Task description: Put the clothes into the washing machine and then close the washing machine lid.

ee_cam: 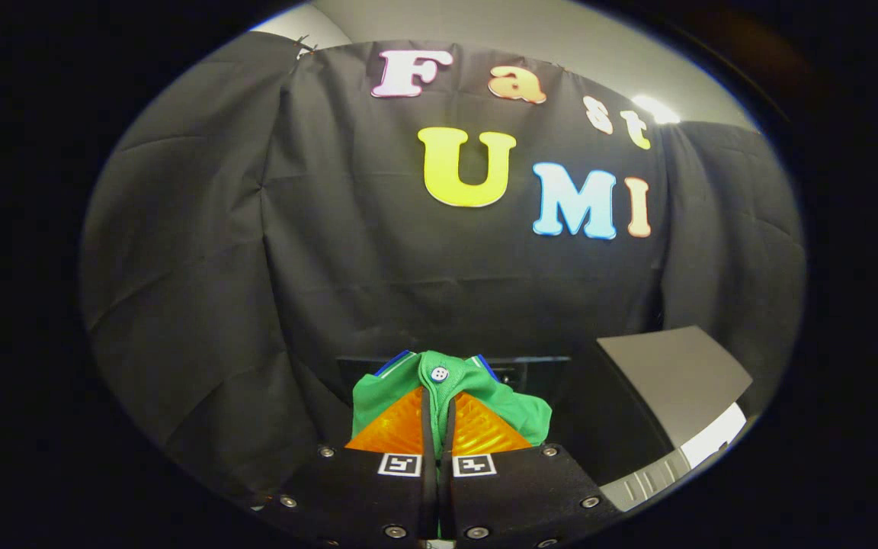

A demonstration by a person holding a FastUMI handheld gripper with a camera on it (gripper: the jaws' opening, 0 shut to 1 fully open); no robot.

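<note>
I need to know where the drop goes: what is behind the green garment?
Behind the green garment pinched in the tool are a dark panel and the black cloth wall. A grey lid stands beside. The garment covers anything lower.

We see the gripper point(437, 427) pinching the green garment point(439, 396), whose lower folds its fingers hide; at four o'clock, the washing machine lid point(675, 381) runs out of sight.

A cloth-draped recording booth: black cloth wall point(332, 252), washing machine point(668, 396) beside it.
</note>
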